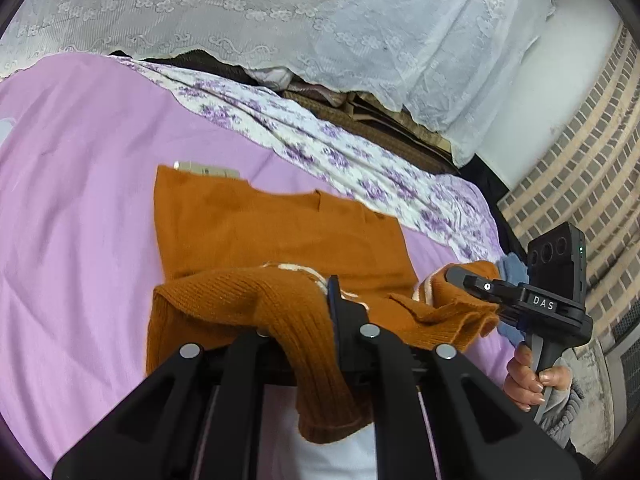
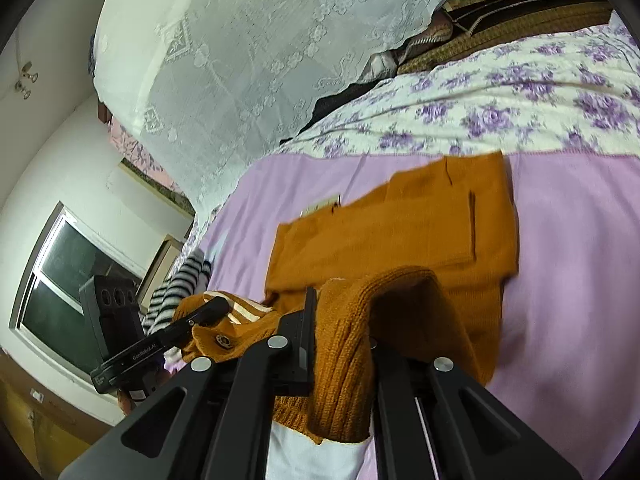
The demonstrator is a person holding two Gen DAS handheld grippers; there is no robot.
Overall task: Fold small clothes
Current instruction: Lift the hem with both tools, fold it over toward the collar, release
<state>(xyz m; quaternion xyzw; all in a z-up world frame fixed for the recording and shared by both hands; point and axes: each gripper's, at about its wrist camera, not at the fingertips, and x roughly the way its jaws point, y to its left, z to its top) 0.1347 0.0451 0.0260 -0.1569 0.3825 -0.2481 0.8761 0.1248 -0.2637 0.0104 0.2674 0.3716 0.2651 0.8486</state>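
An orange knit sweater (image 1: 280,236) lies partly folded on the pink bed sheet (image 1: 80,184); it also shows in the right wrist view (image 2: 400,232). My left gripper (image 1: 312,316) is shut on the sweater's ribbed lower edge and lifts it off the sheet. My right gripper (image 2: 340,340) is shut on the other corner of that edge. Each gripper shows in the other's view, the right gripper (image 1: 472,280) at the right and the left gripper (image 2: 208,312) at the left, both clamped on orange fabric with cream stripes.
A floral purple-and-white cover (image 1: 360,160) runs along the far side of the bed. A white lace cloth (image 1: 280,12) hangs beyond it. A black-and-white striped garment (image 2: 180,292) lies at the left. A small beige tag (image 1: 208,169) sticks out behind the sweater.
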